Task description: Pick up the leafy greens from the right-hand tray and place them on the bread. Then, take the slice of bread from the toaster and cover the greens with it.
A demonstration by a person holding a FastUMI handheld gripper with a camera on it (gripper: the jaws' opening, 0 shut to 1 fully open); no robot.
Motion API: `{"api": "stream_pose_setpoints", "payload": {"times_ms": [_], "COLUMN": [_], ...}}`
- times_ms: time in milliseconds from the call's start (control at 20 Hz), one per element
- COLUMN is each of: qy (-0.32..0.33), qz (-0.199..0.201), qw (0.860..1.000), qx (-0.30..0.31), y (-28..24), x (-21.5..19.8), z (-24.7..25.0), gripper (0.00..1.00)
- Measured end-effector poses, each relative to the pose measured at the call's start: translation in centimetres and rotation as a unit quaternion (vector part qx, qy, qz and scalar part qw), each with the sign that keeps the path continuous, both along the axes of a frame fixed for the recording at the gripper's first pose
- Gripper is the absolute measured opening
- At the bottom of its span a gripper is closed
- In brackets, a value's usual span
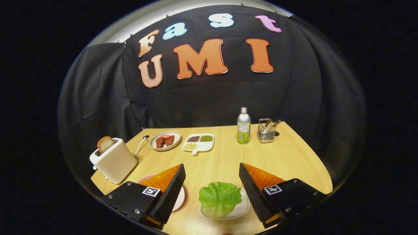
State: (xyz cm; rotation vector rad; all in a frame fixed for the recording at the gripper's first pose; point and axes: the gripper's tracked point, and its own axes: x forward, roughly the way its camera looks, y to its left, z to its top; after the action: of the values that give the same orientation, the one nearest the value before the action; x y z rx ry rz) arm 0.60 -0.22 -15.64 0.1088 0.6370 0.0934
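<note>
green leafy greens [219,199] lie between the gripper's [212,173] spread fingers.

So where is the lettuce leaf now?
The lettuce leaf lies on a white tray between the open gripper jaws, near the table's front edge.

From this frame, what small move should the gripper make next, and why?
Probably lower straight down toward the leafy greens. The gripper is open, its fingers either side of the greens, which still lie on the white tray, untouched.
</note>
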Motion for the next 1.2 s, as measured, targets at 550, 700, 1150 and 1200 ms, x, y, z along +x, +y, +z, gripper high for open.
{"api": "stream_pose_setpoints", "payload": {"times_ms": [550, 700, 1150, 1200], "qy": [0.172, 0.22, 0.309, 0.298], "qz": [0.034, 0.037, 0.024, 0.025], "qw": [0.984, 0.975, 0.948, 0.951], "qx": [-0.007, 0.0, -0.065, -0.076], "y": [1.4, 1.8, 0.2, 0.1], "x": [-2.2, -2.9, -5.1, -4.6], "z": [-8.5, -11.5, -17.7, -17.6], "gripper": [0.98, 0.97, 0.92, 0.91]}}
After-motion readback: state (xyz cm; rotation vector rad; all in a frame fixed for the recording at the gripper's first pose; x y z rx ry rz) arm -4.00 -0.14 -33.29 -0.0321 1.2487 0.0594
